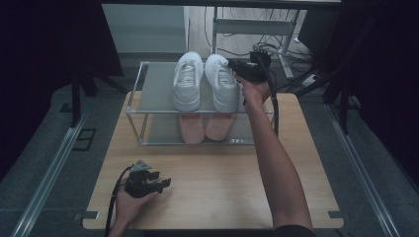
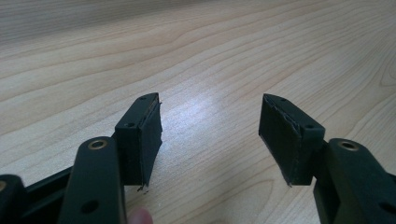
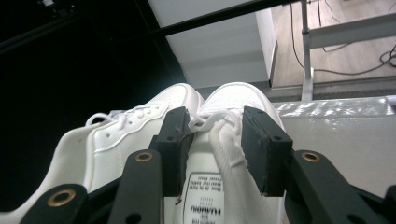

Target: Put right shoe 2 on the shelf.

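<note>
The right white sneaker (image 1: 222, 82) stands beside its mate (image 1: 187, 80) on the top shelf of the rack (image 1: 148, 111). The right gripper (image 3: 215, 140) straddles its tongue, jaws partly open and seemingly not pinching; it should lift straight away without snagging the laces. The left gripper (image 1: 160, 183) rests open and empty on the table (image 1: 222, 197).

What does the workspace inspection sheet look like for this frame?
Surface: light wooden table, bare at the front.
Job's things: pair of white sneakers on top shelf of metal two-tier shoe rack; pink pair on lower shelf.
Clutter: nothing seen.
Grippers: right gripper at the right white sneaker, its tongue between open jaws, left pad touching it; left gripper open, empty, low over table.
Cables: black cable trails from right gripper; loose wires on floor behind.
Surroundings: dark curtains, grey floor.
</note>
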